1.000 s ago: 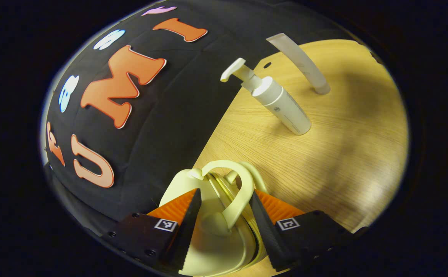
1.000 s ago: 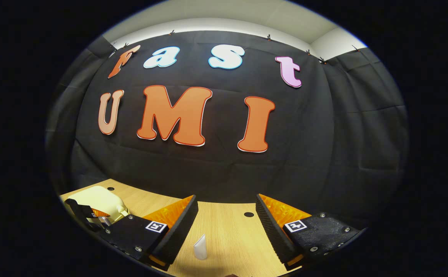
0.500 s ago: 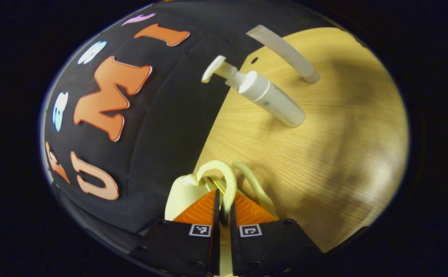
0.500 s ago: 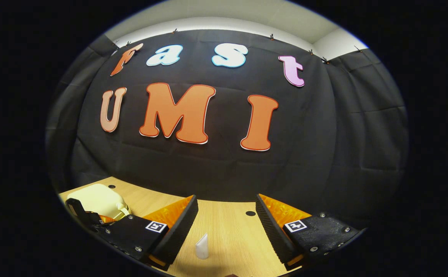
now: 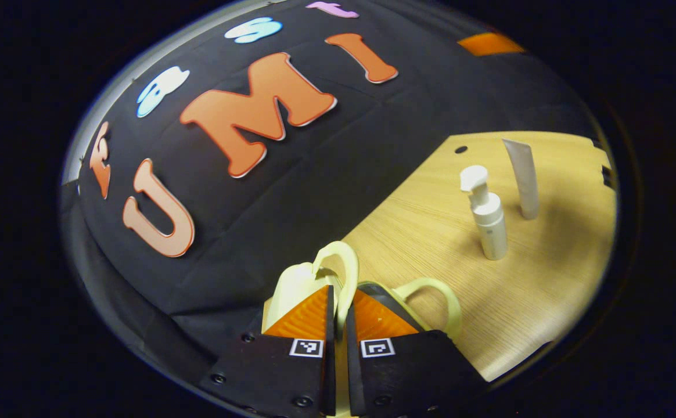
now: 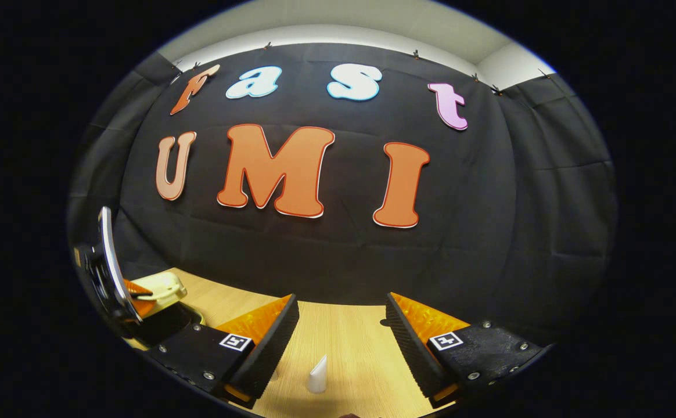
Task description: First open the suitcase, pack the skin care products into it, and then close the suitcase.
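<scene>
Wooden table (image 5: 547, 290), left gripper (image 5: 336, 302) clamping handle (image 5: 347, 273)

Not much to read here tbh. The pump bottle (image 5: 489, 223) has print too faint to make out, and the tube (image 5: 524, 174) just beside it looks blank. Same for the pale suitcase (image 5: 294, 287) nearer than the bottle. The only signs are the square black-and-white code tags (image 5: 306, 347) on the fingers of the left gripper (image 5: 336, 302) and right gripper (image 6: 341, 325), which are patterns, not letters or numbers.
</scene>
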A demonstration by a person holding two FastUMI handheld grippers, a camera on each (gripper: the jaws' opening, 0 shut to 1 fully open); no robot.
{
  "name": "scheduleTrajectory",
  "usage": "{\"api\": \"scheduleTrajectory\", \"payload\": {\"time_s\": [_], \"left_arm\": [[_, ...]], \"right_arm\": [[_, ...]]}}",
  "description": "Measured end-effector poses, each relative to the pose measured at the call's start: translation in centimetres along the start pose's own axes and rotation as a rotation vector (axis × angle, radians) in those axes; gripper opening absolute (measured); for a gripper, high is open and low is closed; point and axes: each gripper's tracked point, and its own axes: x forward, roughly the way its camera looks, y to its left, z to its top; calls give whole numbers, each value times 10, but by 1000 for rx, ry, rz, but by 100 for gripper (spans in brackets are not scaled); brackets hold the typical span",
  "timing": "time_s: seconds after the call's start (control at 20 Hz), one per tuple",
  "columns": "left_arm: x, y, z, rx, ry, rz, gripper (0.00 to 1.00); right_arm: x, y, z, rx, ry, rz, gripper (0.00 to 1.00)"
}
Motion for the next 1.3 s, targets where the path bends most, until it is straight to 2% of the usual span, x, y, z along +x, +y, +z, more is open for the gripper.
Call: {"api": "scheduleTrajectory", "payload": {"time_s": [0.4,0.5,0.8,1.05,1.3], "left_arm": [[-16,117,-10,-295,-39,127,8],[-20,152,-22,-340,-37,159,10],[-24,231,-77,-385,8,280,12],[-17,277,-126,-402,46,307,12],[-8,317,-195,-404,114,333,12]], "right_arm": [[5,33,9,-4,5,37,95],[8,42,15,-11,-6,43,95],[15,80,19,-26,0,76,95],[21,108,26,-40,-5,67,95],[24,124,27,-71,18,32,95]]}}
